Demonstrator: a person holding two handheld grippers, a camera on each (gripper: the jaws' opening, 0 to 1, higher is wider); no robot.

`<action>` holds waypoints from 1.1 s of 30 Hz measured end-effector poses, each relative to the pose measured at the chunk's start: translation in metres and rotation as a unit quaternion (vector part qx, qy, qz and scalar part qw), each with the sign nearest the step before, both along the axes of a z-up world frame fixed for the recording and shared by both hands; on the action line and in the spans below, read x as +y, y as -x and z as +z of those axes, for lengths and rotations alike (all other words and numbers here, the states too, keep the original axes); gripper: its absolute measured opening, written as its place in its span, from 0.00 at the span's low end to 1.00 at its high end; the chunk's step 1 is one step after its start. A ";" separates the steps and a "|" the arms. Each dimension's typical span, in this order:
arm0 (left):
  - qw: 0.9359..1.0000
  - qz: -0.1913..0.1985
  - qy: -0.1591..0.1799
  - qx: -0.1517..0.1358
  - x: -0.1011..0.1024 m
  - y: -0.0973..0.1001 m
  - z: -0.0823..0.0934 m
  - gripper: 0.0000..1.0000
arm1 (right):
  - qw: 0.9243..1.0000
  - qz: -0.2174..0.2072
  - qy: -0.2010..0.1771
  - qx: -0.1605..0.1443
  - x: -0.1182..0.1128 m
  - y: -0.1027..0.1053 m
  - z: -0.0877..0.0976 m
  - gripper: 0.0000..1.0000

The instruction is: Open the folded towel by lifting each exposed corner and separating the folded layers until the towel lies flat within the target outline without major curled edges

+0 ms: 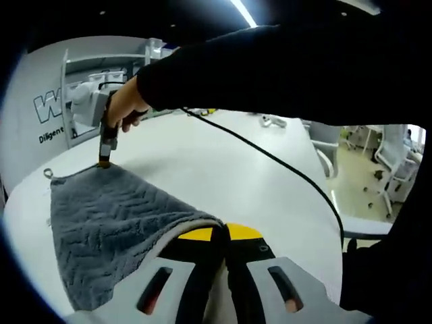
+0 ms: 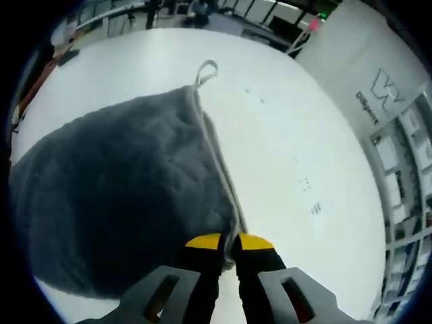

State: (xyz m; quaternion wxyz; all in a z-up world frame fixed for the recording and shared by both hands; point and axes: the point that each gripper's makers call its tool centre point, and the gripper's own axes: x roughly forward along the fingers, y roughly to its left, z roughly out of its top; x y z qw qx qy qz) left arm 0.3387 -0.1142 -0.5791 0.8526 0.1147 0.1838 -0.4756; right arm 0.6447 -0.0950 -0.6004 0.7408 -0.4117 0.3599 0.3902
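In the left gripper view, the left gripper (image 1: 217, 237) has its yellow-tipped black fingers (image 1: 196, 235) pressed narrowly together on a fold of the grey, herringbone-textured terry towel (image 1: 108, 223); the cloth edge runs down between them. From those fingers the towel spreads away to the left and forward over the white counter (image 1: 223, 162), lying mostly flat with a rounded lifted ridge right at the grip. At the towel's far edge the right gripper (image 1: 104, 160) comes down from above, held by a person's hand (image 1: 123, 106) in a black sleeve (image 1: 270, 67), its tip touching the far corner of the cloth. A small grey hanging loop (image 1: 48, 173) sticks out at the towel's far left corner. A black cable (image 1: 270, 158) trails across the counter to the right of the fingers.

In the right gripper view, the right gripper (image 2: 227, 244) shows its own yellow-tipped fingers (image 2: 204, 243) closed narrowly on the towel's (image 2: 115, 196) hemmed edge, which passes up between them. The grey cloth lies to the left of the fingers and ahead of them, and the pale hem leads straight away from the tips to the hanging loop (image 2: 206, 69) at the far corner. To the right of the fingers lies bare white counter (image 2: 304, 155).
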 end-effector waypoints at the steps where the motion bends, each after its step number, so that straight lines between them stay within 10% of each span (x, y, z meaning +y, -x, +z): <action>1: 1.000 0.000 0.000 0.000 0.000 0.000 0.000 0.03 | 1.000 -0.001 -0.003 0.000 0.000 0.000 0.000 0.04; 33: 1.000 0.005 0.000 0.000 0.013 -0.034 0.002 0.03 | 1.000 0.000 -0.013 -0.017 0.018 -0.034 0.002 0.04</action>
